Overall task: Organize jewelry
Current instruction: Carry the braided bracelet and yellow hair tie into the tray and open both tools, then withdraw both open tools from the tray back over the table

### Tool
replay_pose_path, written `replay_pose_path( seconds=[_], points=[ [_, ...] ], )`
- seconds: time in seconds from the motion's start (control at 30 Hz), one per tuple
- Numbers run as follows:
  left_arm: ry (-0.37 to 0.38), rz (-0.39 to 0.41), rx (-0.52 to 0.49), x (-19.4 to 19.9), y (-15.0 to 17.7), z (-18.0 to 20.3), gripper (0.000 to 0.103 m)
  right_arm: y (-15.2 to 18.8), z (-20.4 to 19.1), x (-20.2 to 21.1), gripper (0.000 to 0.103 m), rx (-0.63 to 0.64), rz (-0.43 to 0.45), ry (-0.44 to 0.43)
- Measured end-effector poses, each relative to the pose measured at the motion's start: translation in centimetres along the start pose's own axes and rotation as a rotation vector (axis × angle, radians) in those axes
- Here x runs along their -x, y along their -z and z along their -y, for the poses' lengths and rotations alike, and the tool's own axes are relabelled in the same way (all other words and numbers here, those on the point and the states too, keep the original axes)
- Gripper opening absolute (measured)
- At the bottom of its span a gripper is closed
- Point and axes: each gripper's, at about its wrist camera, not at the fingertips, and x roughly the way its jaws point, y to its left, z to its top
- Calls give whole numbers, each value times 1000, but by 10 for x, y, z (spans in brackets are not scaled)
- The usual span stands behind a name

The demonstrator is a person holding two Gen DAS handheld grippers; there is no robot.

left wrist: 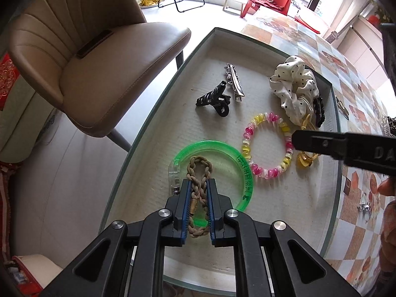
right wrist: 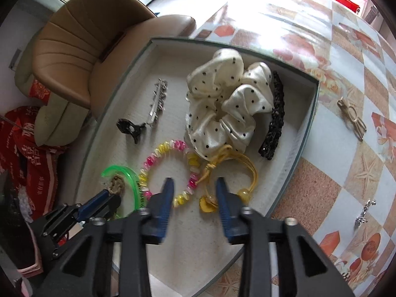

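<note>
- Left wrist view: the left claw (left wrist: 199, 193) is seen pressed onto a braided brown hair tie (left wrist: 200, 173), whose loop hangs over the green translucent bangle (left wrist: 215, 170) inside the shallow tray (left wrist: 153, 123). A release is judged best made with the claw lowered until the tie rests on bare lining, clear of the bangle, so that the two are not tangled.
- Left wrist view: the pink-and-yellow spiral hair tie (left wrist: 268, 146), black claw clip (left wrist: 214, 97), silver spiked clip (left wrist: 234, 83) and polka-dot scrunchie (left wrist: 294, 89) are shown already in the tray.
- Right wrist view: the right claw (right wrist: 195, 190) is shown spread and empty, low over the tray, with the yellow elastic hair tie (right wrist: 230, 173) partly between its tips.
- Right wrist view: a tan hair clip (right wrist: 352, 117) and a small silver piece (right wrist: 365, 210) remain on the tabletop (right wrist: 321, 180); these are judged still to be collected.
</note>
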Motion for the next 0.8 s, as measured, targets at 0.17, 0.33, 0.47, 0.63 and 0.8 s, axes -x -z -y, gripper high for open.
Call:
replay_pose_path(
  seconds=[0.17,0.33,0.47,0.63,0.8],
  points=[
    [-3,3,-7,3,0,1,16,-2,4,17,42,-23,26,-37],
    [-18,15,-13,7,-2,4,28,7,7,38,45,-32,70,-28],
    [-46,80,-4,18,-1,3,89,18,8,52,45,-36,96,-14],
    [-43,65,-28,20,-4,7,89,27,23,65,45,-76,110,-19],
    [-48,63,-45,26,-4,15,95,38,37,73,54,-107,115,-9]
  ],
)
